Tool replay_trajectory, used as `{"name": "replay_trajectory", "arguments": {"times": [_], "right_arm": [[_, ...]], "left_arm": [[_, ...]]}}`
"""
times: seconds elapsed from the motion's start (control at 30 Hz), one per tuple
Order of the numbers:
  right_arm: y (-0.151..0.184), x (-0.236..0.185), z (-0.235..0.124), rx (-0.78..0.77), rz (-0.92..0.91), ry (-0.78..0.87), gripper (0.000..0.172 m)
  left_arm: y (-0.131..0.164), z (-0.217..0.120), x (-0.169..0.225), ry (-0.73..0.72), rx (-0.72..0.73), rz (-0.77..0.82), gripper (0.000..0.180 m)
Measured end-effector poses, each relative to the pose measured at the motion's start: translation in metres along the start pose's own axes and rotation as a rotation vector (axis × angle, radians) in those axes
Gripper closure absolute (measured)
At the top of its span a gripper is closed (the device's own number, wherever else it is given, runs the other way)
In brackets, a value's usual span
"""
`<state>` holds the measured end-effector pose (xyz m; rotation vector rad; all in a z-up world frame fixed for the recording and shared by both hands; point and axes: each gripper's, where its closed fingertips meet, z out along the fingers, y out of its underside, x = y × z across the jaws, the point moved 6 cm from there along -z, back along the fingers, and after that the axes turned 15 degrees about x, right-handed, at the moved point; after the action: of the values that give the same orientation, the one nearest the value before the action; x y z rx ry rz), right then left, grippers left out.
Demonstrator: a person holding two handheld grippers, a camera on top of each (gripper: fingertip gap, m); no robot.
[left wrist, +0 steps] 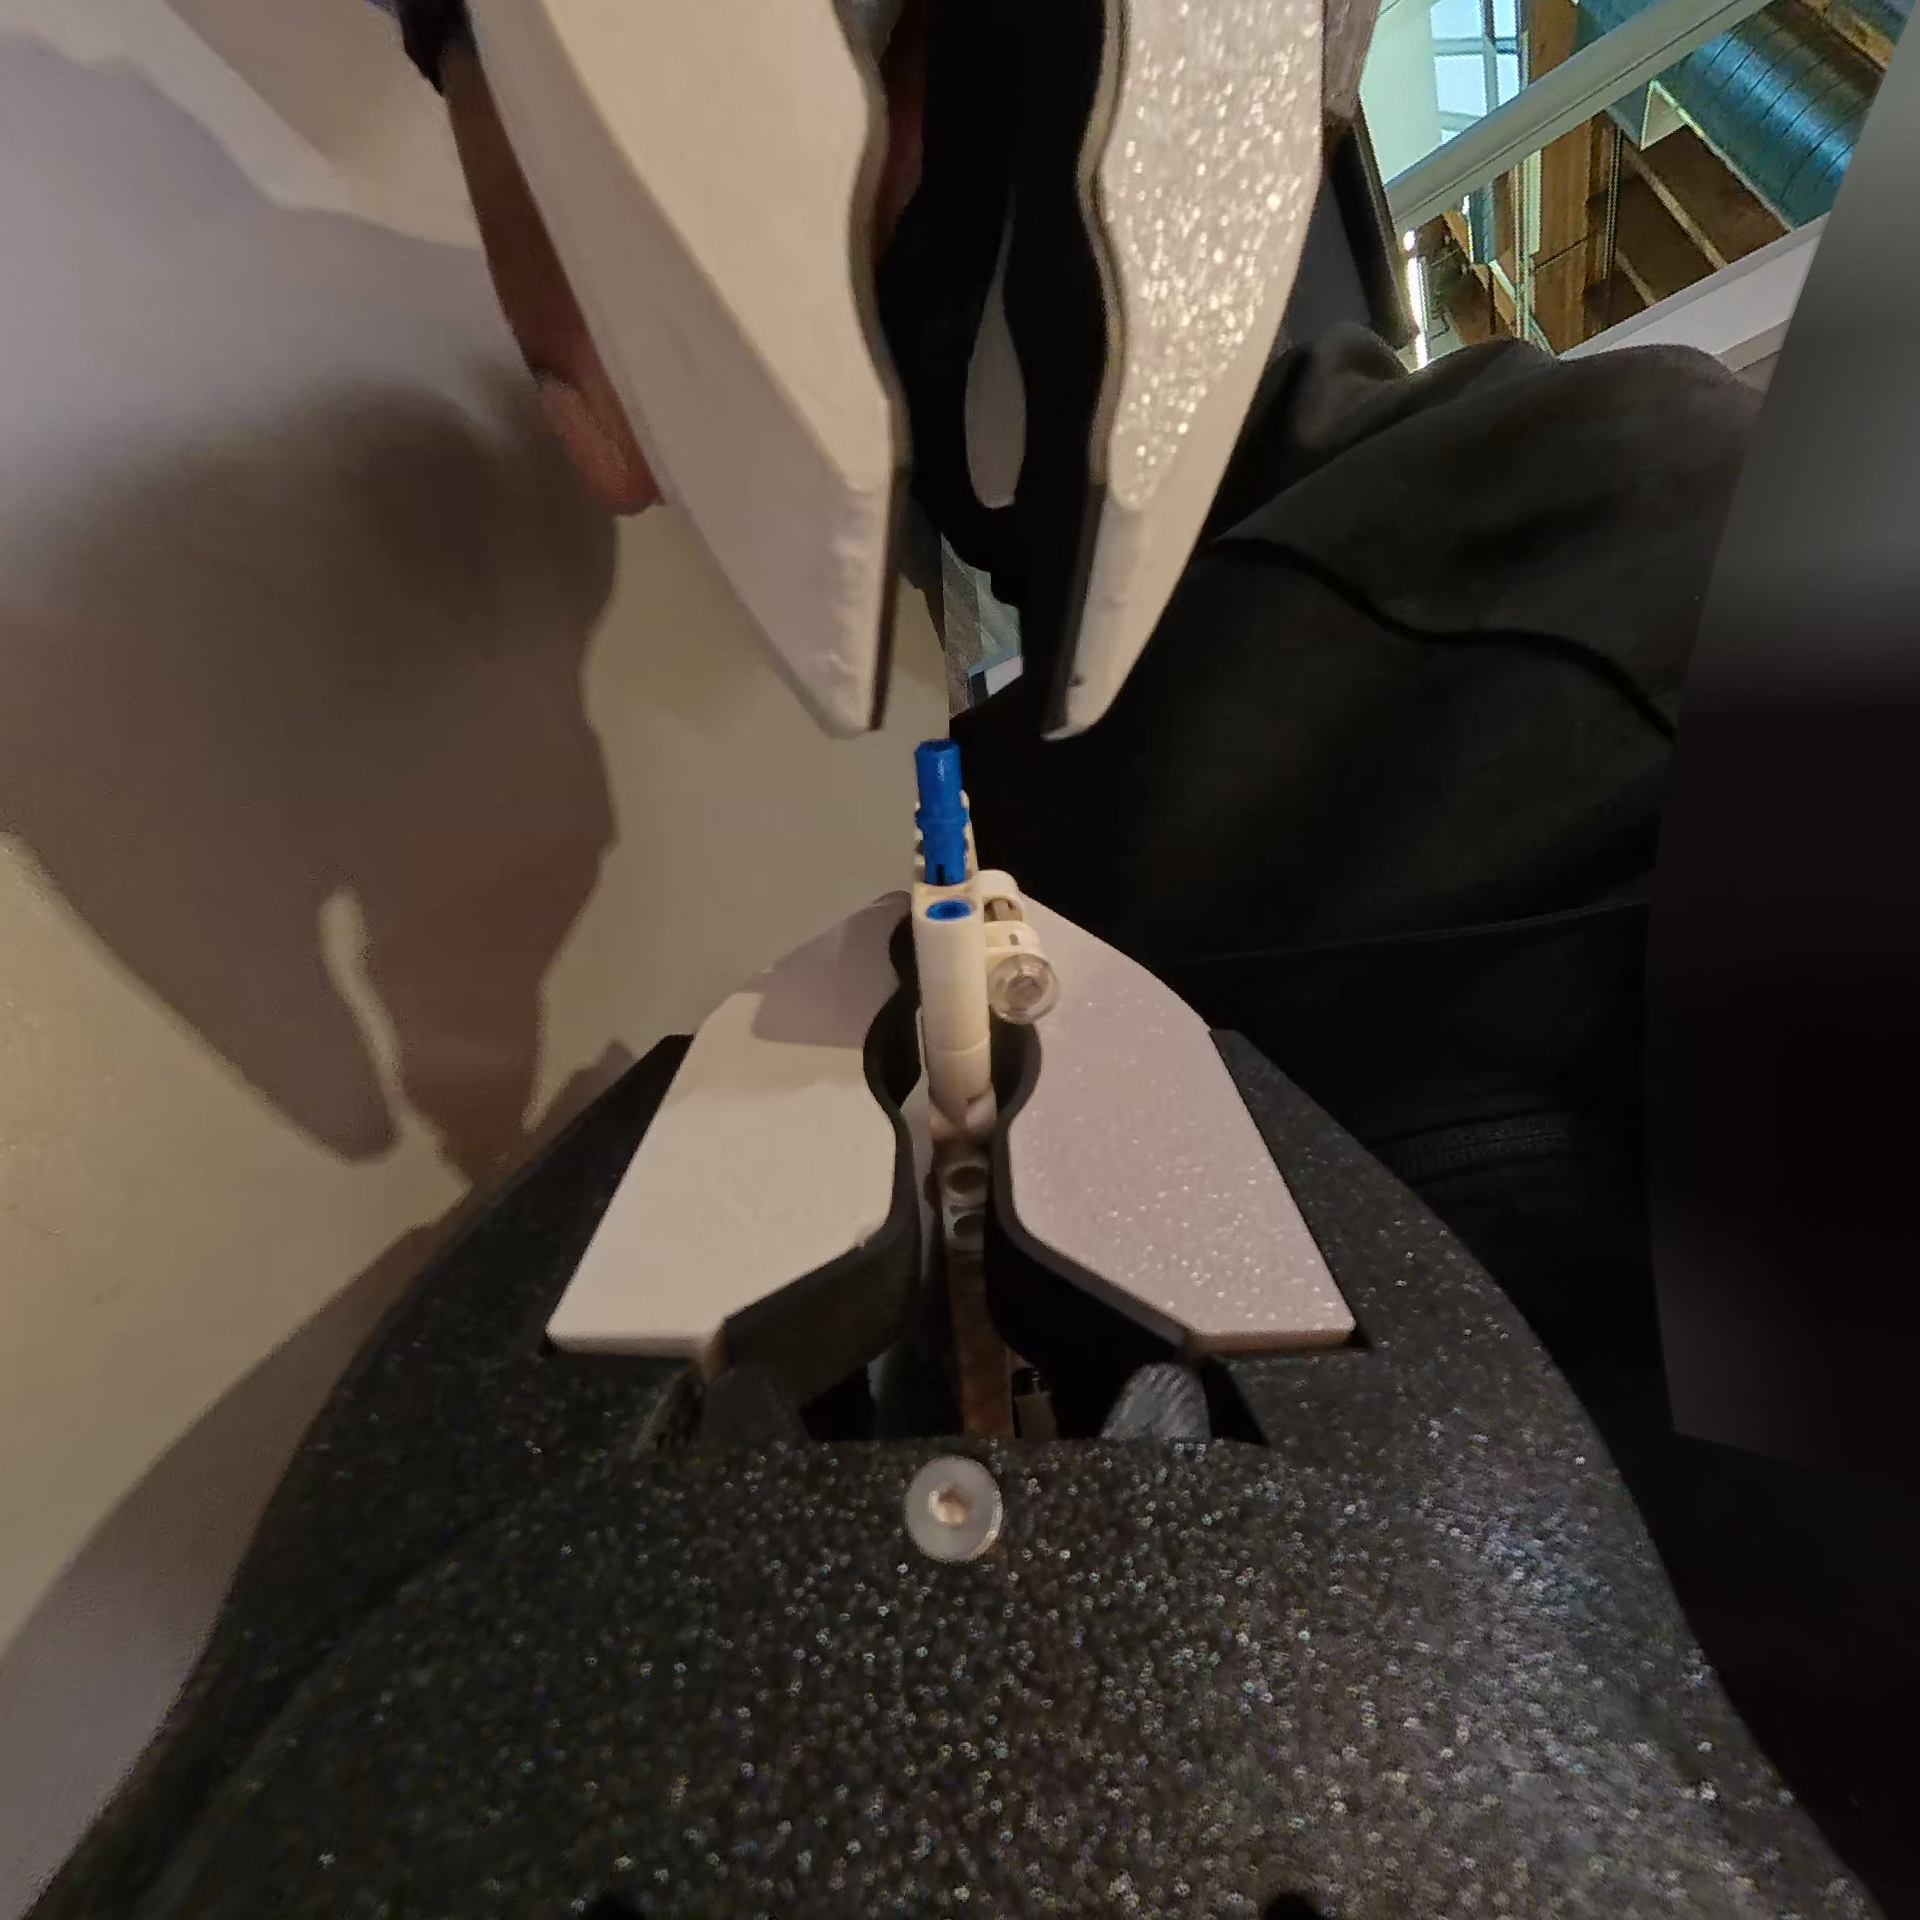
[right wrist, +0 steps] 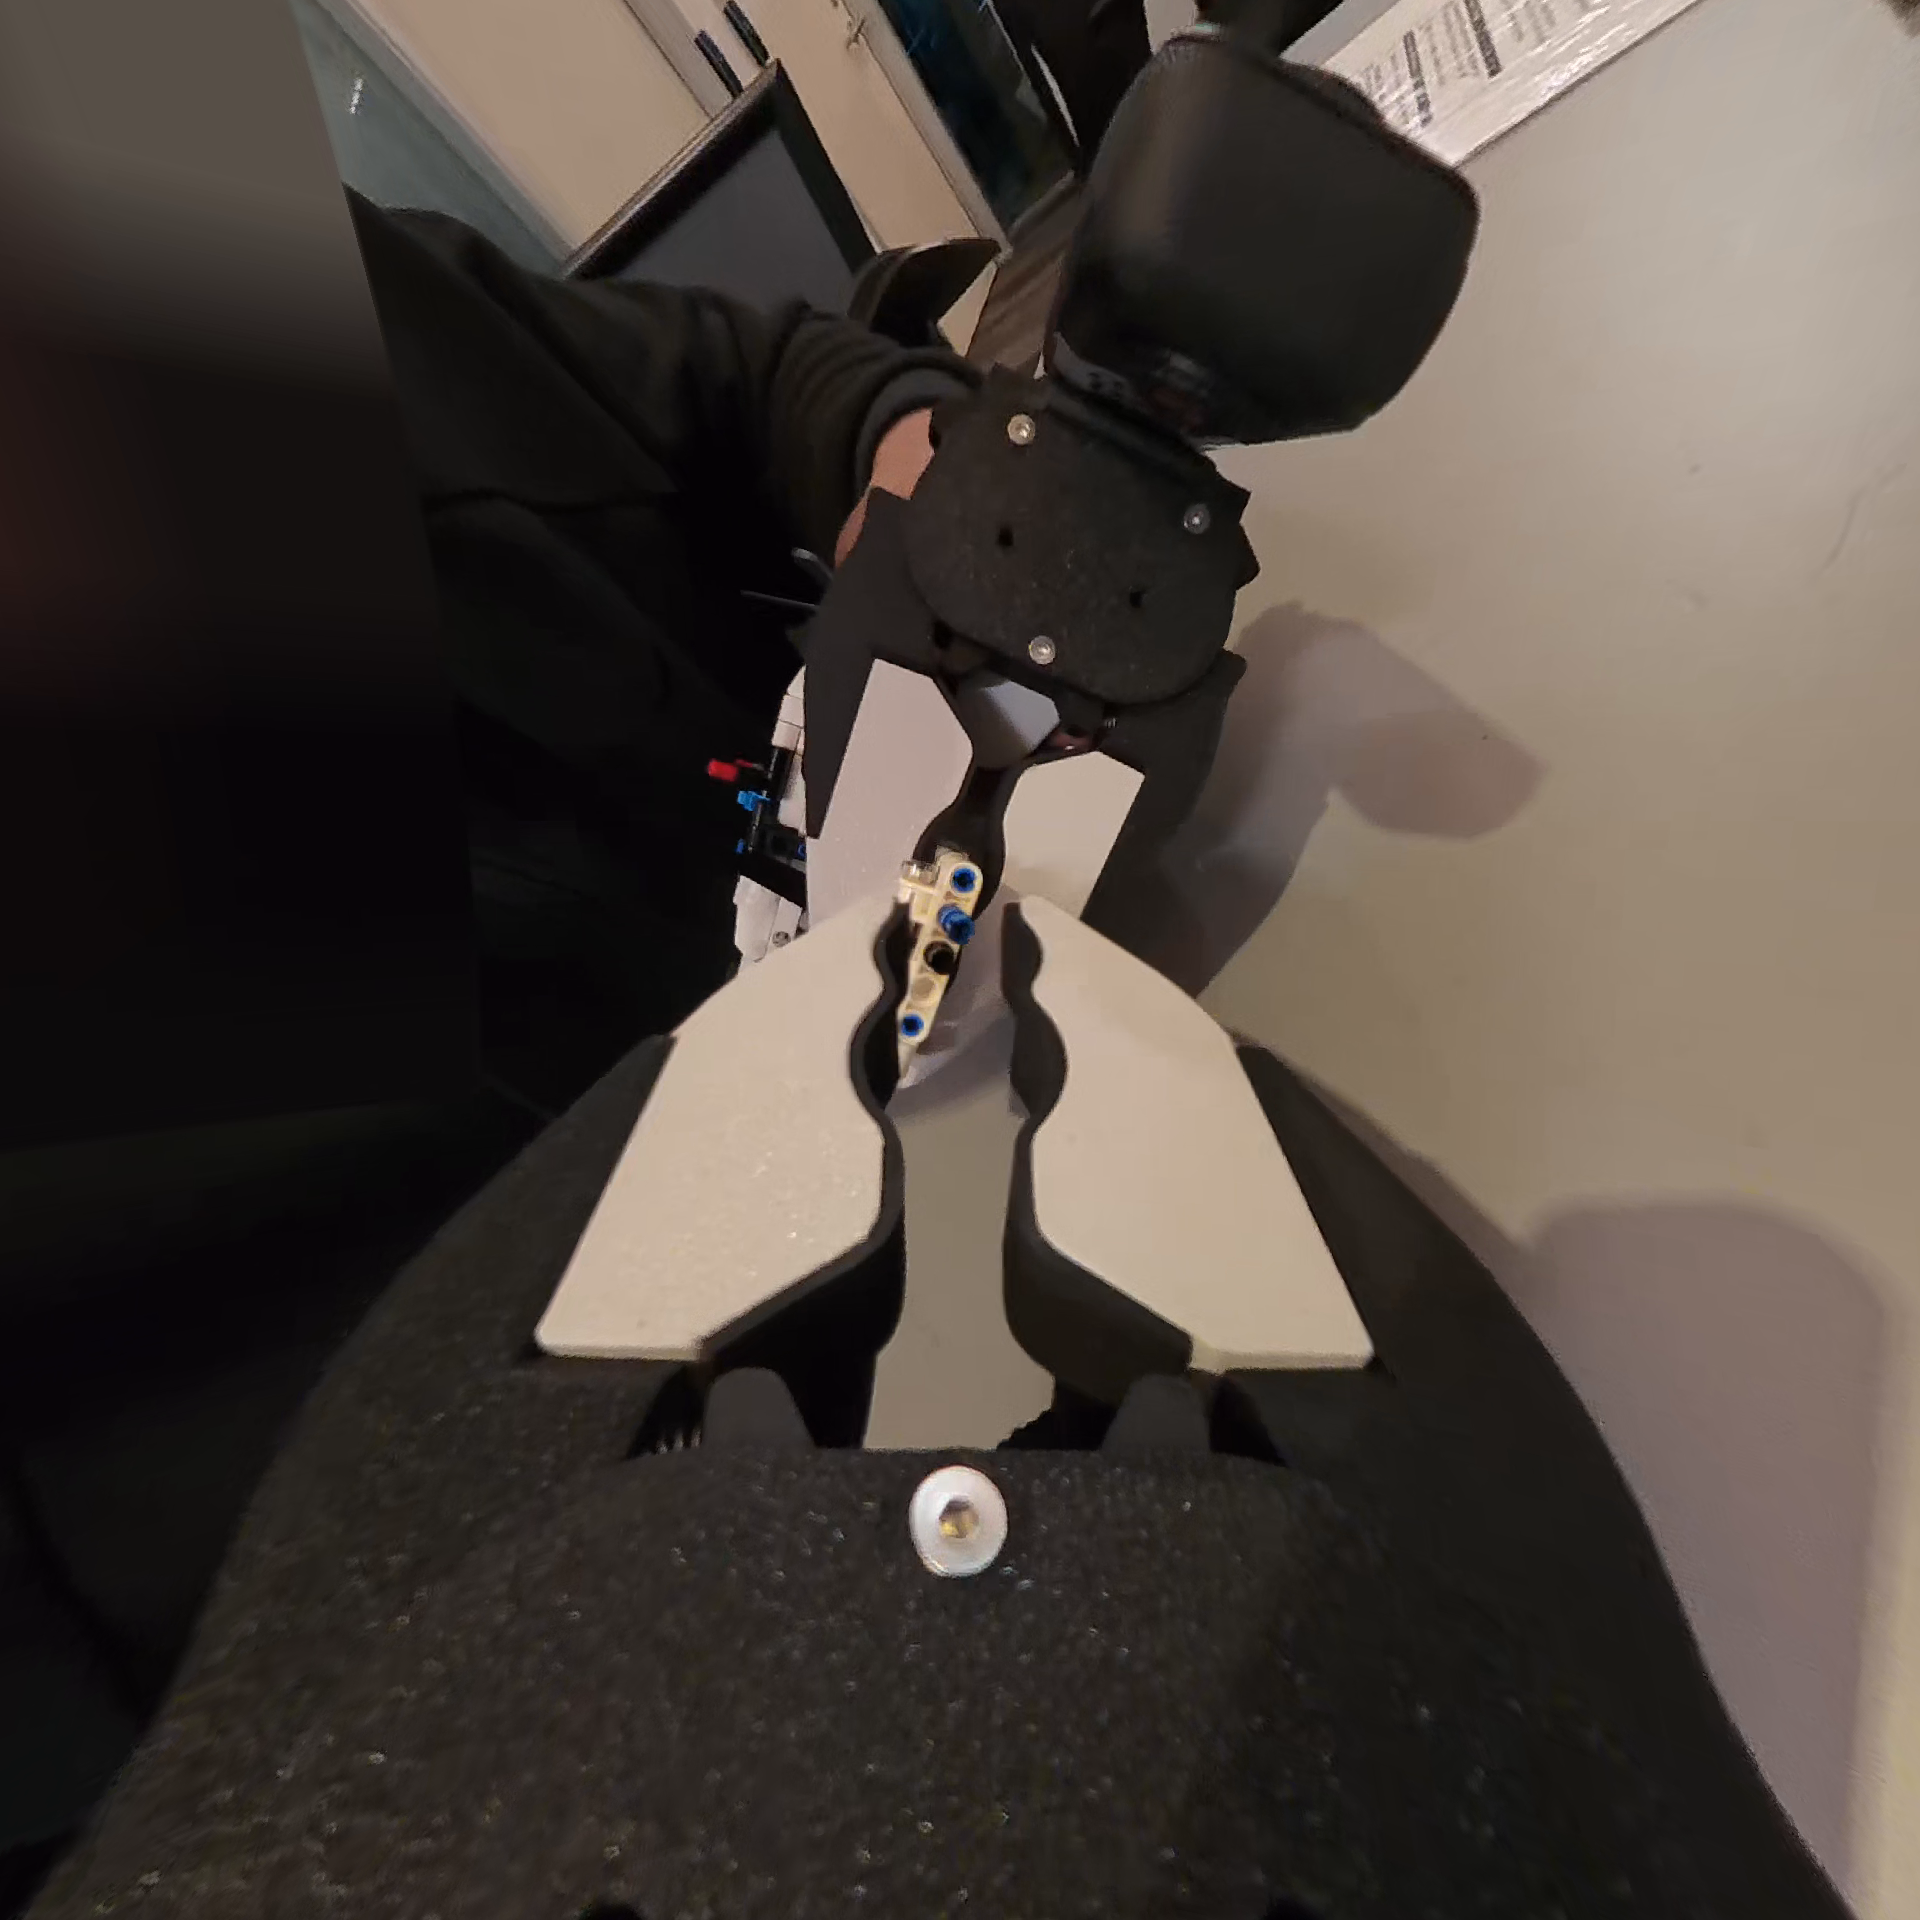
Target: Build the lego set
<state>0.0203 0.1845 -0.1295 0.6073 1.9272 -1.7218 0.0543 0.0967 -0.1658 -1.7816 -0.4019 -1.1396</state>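
White plastic sat clamped in your left gripper (left wrist: 961, 935): a pale toy-brick beam (left wrist: 951, 997) stood nearly upright between the two fingers, and both pads pressed on its lower part. Holes ran along the beam down into the throat of the jaws. A clear round stud (left wrist: 1023, 982) hung off a small side piece on the beam's right, just above the finger. At the top end, a blue pin (left wrist: 940, 810) poked straight out of the beam, bare and free of both grippers.

Just past that pin came your right gripper (left wrist: 961, 727), pointed back at the left one, fingers parted and nothing between them. Its tips hovered either side of the pin's line, close to the pin's end but clear of it. From the right wrist view the beam showed side-on through those open jaws, with more blue pins set in its holes.

Under both tools lay the cream table (left wrist: 125, 1195), crossed by their shadows. Your dark sleeve (left wrist: 1403, 727) filled the far side. Farther off, a white and black brick model (right wrist: 774, 831) sat by the table edge, and a printed sheet (right wrist: 1475, 62) lay at the far corner.
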Motion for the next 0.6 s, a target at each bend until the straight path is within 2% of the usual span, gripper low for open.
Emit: {"name": "replay_trajectory", "arguments": {"times": [0.1,0.6], "right_arm": [[-0.0006,0.0028,0.0017,-0.001,-0.003,-0.003,0.171],[0.0015,0.0059,0.0026,0.009,0.030,-0.017,0.172]], "left_arm": [[-0.0003,-0.0003,0.0000,-0.002,-0.001,0.000,0.172],[-0.0035,0.0010,-0.0021,-0.001,-0.022,-0.031,0.172]]}}
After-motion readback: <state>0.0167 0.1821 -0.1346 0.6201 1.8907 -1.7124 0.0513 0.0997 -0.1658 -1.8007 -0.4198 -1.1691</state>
